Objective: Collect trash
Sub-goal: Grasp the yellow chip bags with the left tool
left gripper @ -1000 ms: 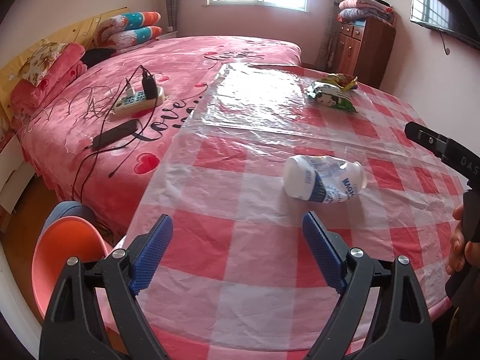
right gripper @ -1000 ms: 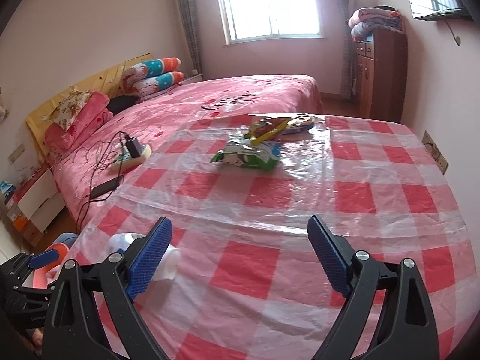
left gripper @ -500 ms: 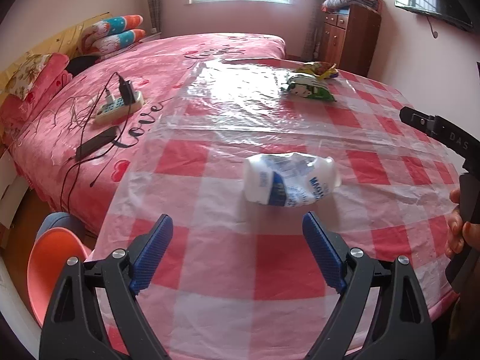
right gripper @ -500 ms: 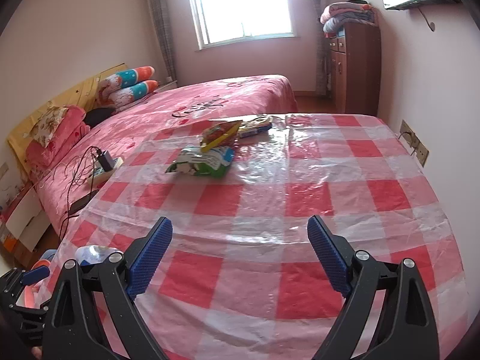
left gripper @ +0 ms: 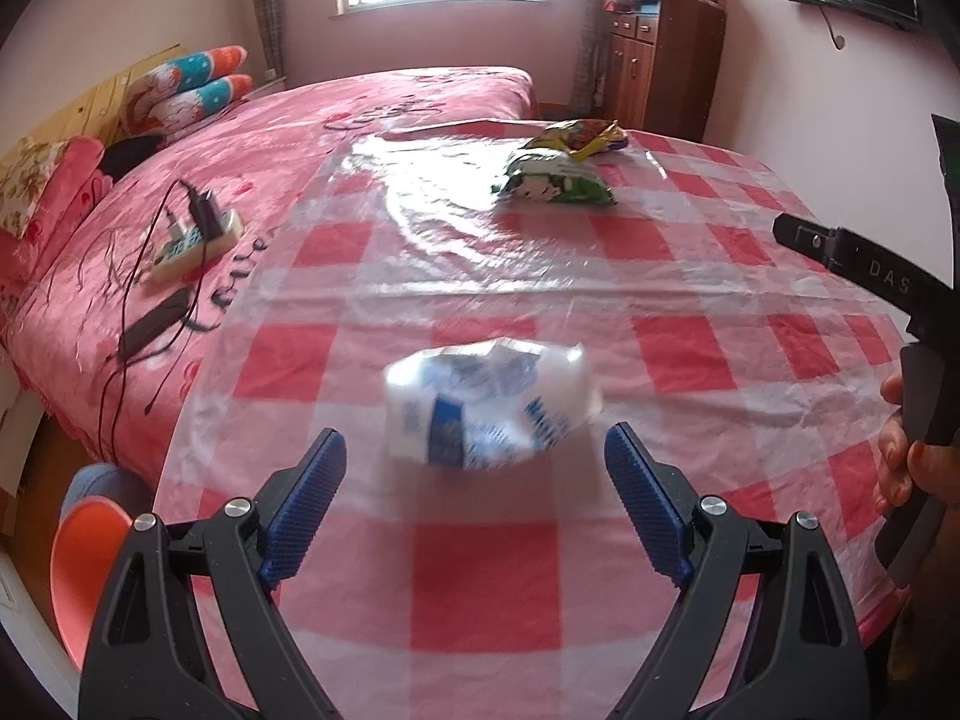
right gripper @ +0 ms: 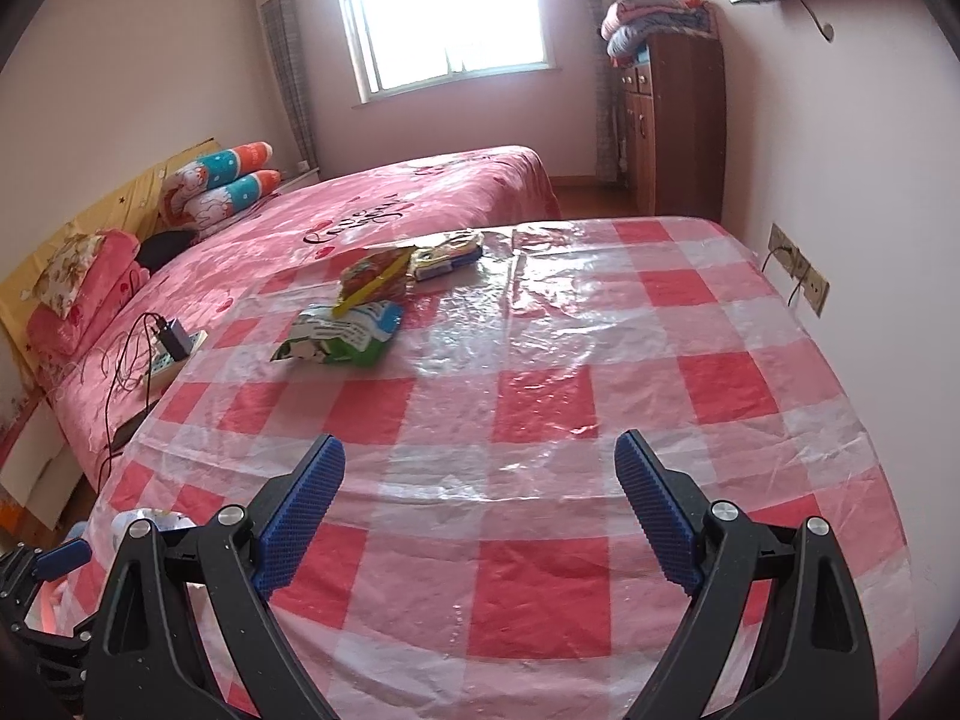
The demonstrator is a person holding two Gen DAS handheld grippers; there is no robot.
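Crushed bottle lined up between wide-open jaws

The crumpled plastic bottle [left gripper: 489, 405] lies on its side near the surface's [right gripper: 660, 324] left edge, just ahead of the left gripper [left gripper: 474, 468], whose jaws are spread wide to straddle it. The right gripper [right gripper: 480, 480], jaws equally wide and empty, hangs over bare checked cloth. Snack wrappers [right gripper: 342, 333] sit toward the far edge, beside a pink bed [right gripper: 420, 186].

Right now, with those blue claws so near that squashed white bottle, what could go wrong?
The crumpled bottle lies on a slick plastic table cover, so the open left gripper might nudge it away instead of pinching it. It also sits near the table edge by the orange chair, so it could roll off.
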